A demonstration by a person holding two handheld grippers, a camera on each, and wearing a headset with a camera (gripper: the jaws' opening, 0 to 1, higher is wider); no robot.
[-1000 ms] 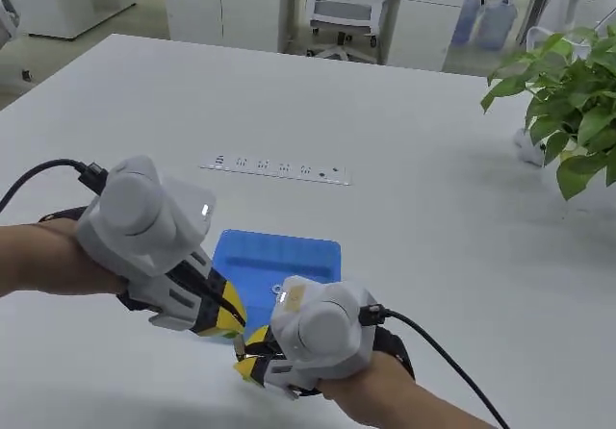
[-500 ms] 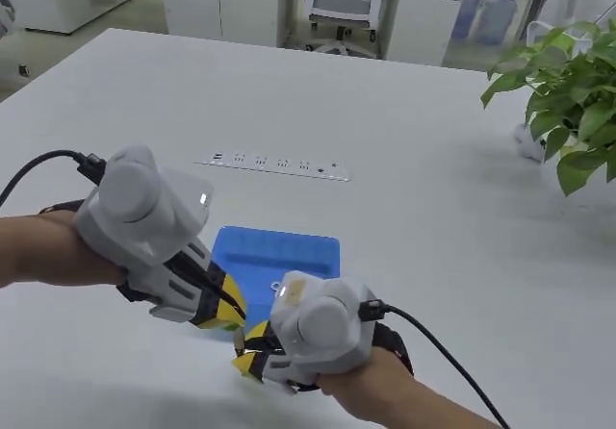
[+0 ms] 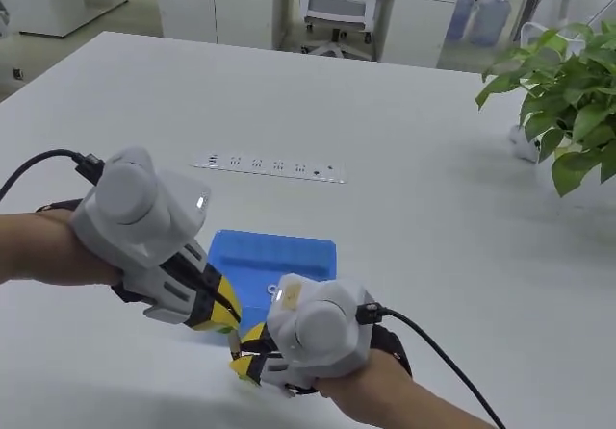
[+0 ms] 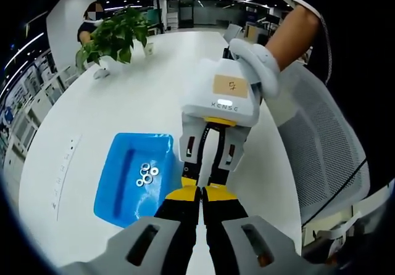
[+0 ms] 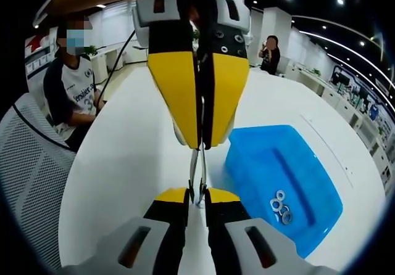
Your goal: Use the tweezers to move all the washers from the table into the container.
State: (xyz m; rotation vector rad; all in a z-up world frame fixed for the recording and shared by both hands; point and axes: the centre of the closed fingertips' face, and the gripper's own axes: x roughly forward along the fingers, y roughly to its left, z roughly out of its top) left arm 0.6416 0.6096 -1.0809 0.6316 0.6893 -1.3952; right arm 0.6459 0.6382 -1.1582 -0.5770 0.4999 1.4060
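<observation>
Near the tabletop's front edge, the left gripper and right gripper both pinch the tweezers, likely fixing the hold. Next, one must let go slowly.

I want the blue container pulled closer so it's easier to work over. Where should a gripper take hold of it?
Probably by a side wall, from above, with one jaw inside and one outside: the blue container is a shallow open tray with a raised rim. Choose a stretch clear of the washers lying loose inside.
</observation>
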